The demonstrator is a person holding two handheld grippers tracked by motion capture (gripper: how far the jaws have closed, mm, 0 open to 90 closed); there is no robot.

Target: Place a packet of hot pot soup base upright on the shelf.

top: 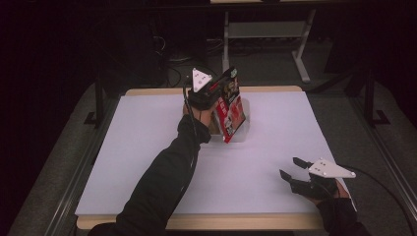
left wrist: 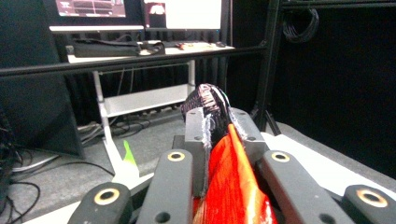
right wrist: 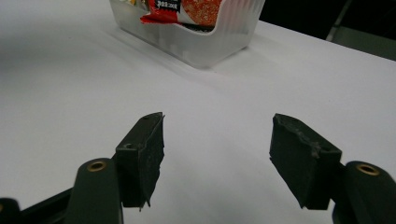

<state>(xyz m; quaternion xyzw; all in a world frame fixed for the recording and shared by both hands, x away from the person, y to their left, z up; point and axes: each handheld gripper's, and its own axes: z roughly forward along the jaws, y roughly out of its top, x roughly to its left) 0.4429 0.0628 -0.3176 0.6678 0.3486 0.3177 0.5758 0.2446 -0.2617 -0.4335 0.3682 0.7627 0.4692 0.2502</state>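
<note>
My left gripper [top: 223, 86] is raised over the far middle of the table and is shut on a red snack packet [top: 230, 113]. The packet hangs tilted, its lower end at a clear plastic tub [top: 244, 132]. In the left gripper view the jaws of this gripper [left wrist: 217, 128] pinch the packet's red film [left wrist: 231, 186] just below its dark top end. My right gripper [top: 291, 167] rests low at the table's near right, open with nothing between the fingers. In its own view the right gripper [right wrist: 217, 149] faces the tub [right wrist: 205, 44], and red packet wrapping [right wrist: 196, 9] shows inside it.
The white tabletop [top: 147, 147] has a wooden rim and dark rails along both sides. Beyond the far edge stand a white desk frame [top: 265, 29] and cables on the floor. The person's dark sleeve [top: 167, 177] crosses the near left of the table.
</note>
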